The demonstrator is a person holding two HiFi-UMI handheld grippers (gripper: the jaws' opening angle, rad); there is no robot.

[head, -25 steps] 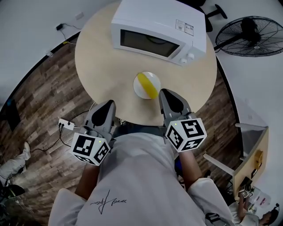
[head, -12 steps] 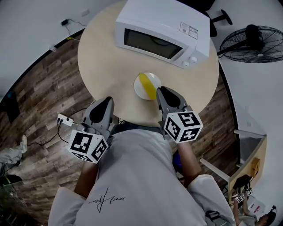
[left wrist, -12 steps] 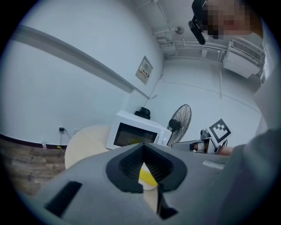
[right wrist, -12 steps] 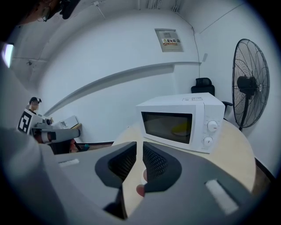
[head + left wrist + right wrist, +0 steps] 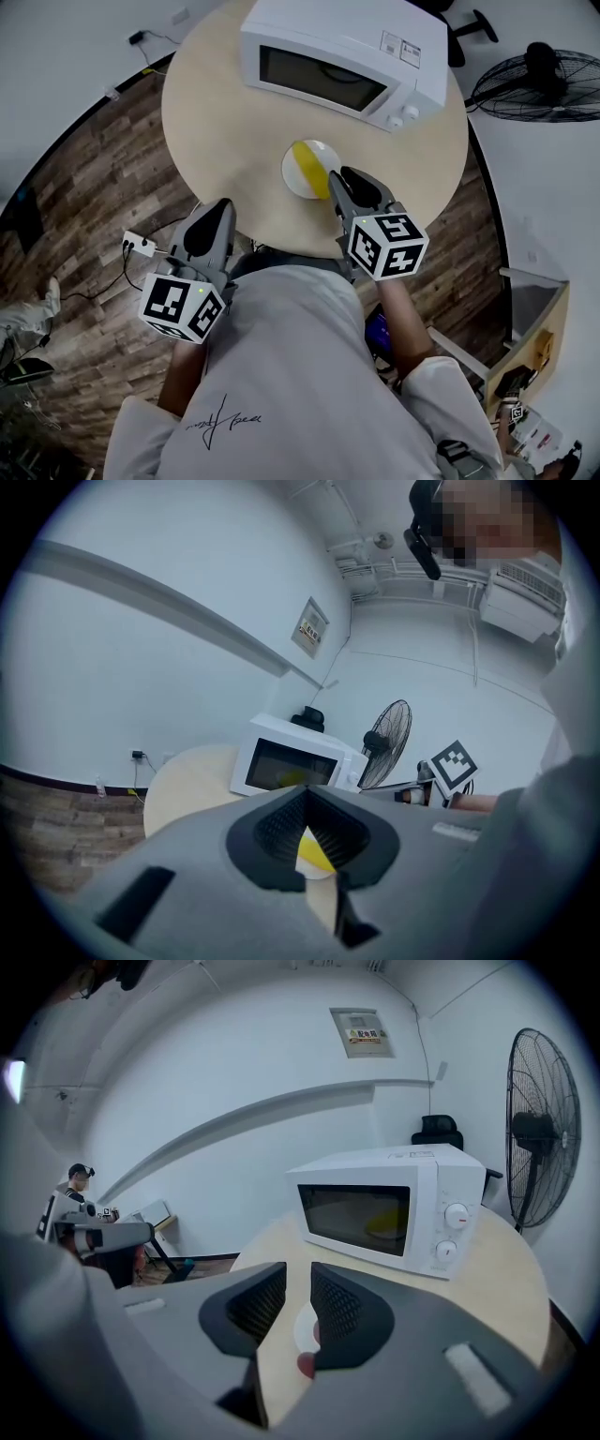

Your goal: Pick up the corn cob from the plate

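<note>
Corn cob [image 5: 306, 169] lies across white plate [image 5: 292, 178], mid table [image 5: 216, 112] toward near edge, in front of microwave [image 5: 337, 52]. R gripper [image 5: 339, 178] at plate's near-right rim, just beside corn; jaws just been opening, now slightly apart, nothing btwn them. L gripper [image 5: 221, 204] at table's near-left edge, jaws together, empty.

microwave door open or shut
Shut. The microwave door lies flush with the front panel in the head view. The right gripper view shows the same, with no gap along its edge.
</note>
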